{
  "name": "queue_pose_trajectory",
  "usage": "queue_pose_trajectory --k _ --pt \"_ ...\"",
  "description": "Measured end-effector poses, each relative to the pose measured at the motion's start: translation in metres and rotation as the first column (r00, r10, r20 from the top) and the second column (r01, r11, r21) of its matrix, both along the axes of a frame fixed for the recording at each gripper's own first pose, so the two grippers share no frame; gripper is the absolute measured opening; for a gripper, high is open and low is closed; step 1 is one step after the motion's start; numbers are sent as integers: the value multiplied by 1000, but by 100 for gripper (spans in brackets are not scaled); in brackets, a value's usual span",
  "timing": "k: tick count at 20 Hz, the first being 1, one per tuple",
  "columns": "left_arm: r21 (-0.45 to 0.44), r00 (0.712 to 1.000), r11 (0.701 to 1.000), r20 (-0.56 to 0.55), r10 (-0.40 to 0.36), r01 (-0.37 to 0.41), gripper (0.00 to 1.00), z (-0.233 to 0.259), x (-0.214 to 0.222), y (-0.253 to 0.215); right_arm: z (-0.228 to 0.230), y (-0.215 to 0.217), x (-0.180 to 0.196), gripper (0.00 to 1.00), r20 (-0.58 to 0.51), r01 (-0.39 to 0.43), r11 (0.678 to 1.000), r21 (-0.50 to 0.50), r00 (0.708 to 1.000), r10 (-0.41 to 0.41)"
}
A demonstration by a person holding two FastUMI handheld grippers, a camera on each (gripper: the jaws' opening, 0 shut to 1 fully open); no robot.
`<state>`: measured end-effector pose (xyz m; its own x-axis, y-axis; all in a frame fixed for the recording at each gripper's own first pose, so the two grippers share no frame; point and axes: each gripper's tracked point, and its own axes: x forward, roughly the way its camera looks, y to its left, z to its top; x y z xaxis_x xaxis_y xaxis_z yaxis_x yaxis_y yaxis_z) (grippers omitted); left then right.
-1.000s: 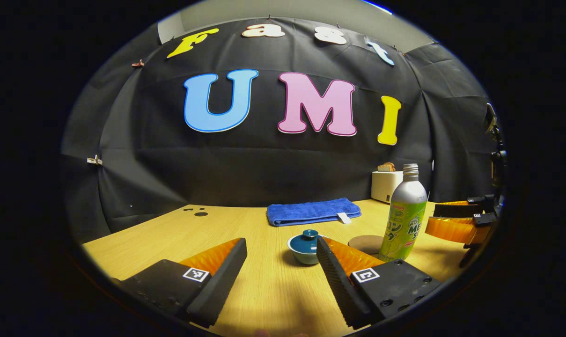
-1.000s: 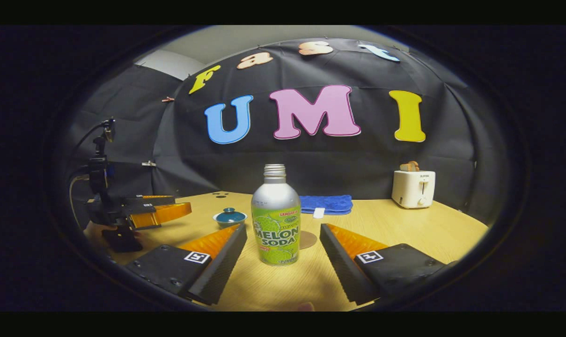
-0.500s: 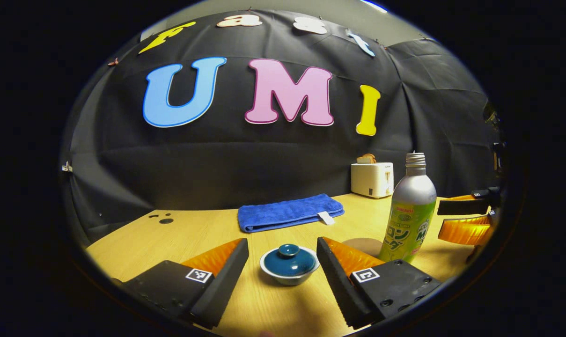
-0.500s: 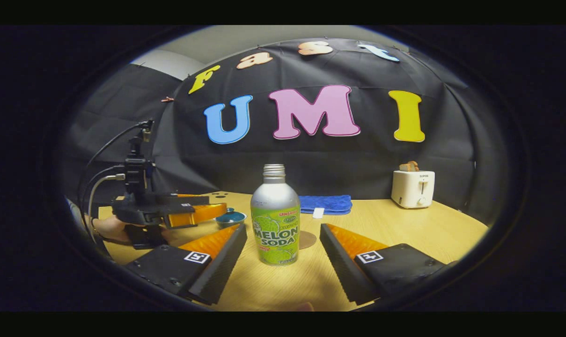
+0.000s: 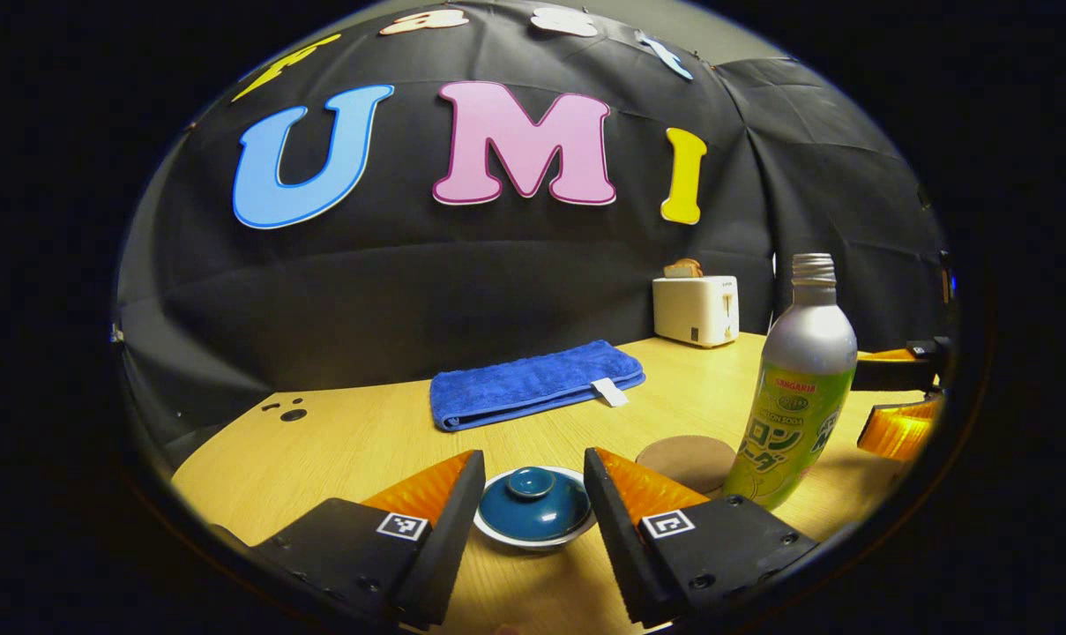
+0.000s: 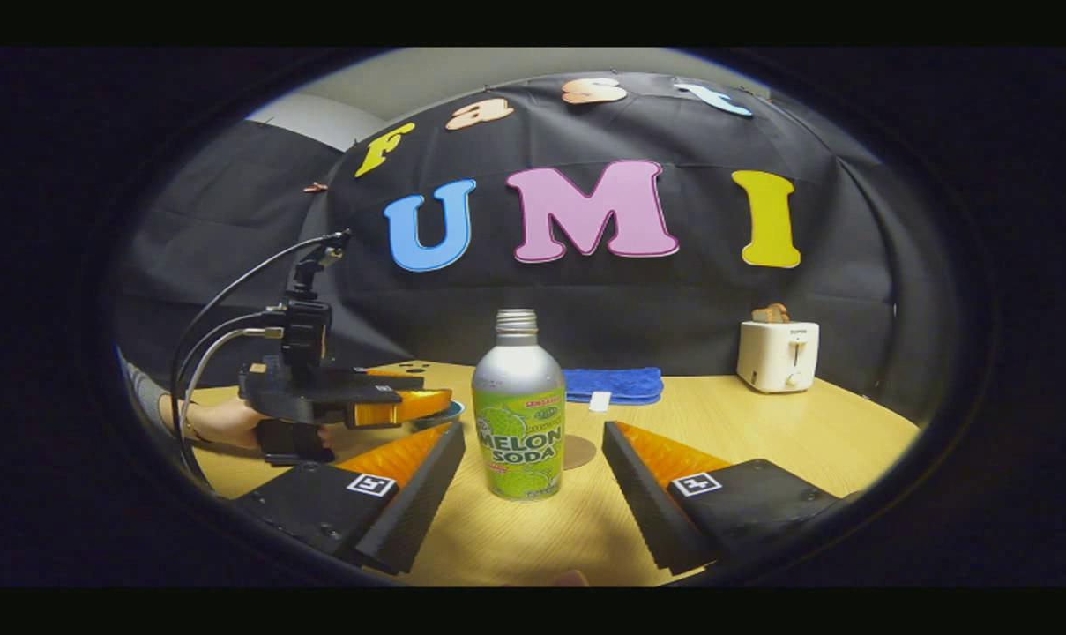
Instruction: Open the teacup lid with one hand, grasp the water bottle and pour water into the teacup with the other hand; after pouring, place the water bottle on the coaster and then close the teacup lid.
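Left claw (image 5: pixel 525 476) stands apart, straddling the lidded teacup (image 5: pixel 534 510) on the worktop (image 5: pixel 356 441), positioned to take the lid. Right claw (image 6: pixel 533 459) stands apart, flanking the water bottle (image 6: pixel 518 414) beside the coaster (image 5: pixel 684 460).

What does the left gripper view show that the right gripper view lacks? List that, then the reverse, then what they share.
Left gripper view: the lidded teacup from above, knob clear, between the left gripper's open jaws.
Right gripper view: a hand holding the left gripper, cables rising from it, and the right gripper's open jaws.
Both: melon soda bottle, coaster, blue towel, toaster, table.
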<state>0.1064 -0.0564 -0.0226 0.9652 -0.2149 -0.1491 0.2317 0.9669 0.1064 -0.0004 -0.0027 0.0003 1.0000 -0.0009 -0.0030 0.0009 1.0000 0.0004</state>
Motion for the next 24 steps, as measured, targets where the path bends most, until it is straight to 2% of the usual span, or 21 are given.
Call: queue_pose_trajectory --k 2,4,5,7,11,20,24 --pt "19 1000 1000 -11 -5 5 72 -3 3 -2 0 0 1 97 0 0 1000 0 1000 0" --pt "29 1000 1000 -16 -9 9 64 -3 5 -4 0 0 0 98 0 0 1000 0 1000 0" --pt "31 1000 999 -18 -7 7 56 -3 6 -4 0 0 0 98 0 0 1000 0 1000 0" --pt "30 1000 1000 -24 2 -1 53 -5 6 -2 0 -1 0 96 0 -1 1000 0 1000 1" --pt "20 1000 1000 -24 10 -10 36 -5 8 0 0 0 0 97 0 -1 1000 0 1000 1" --pt "-33 1000 999 6 22 -22 33 -1 5 7 0 -1 0 96 -1 -2 1000 0 1000 2" --pt "-88 998 995 -6 56 -56 33 -1 -23 22 0 4 2 98 -1 -21 1000 2 1000 21"
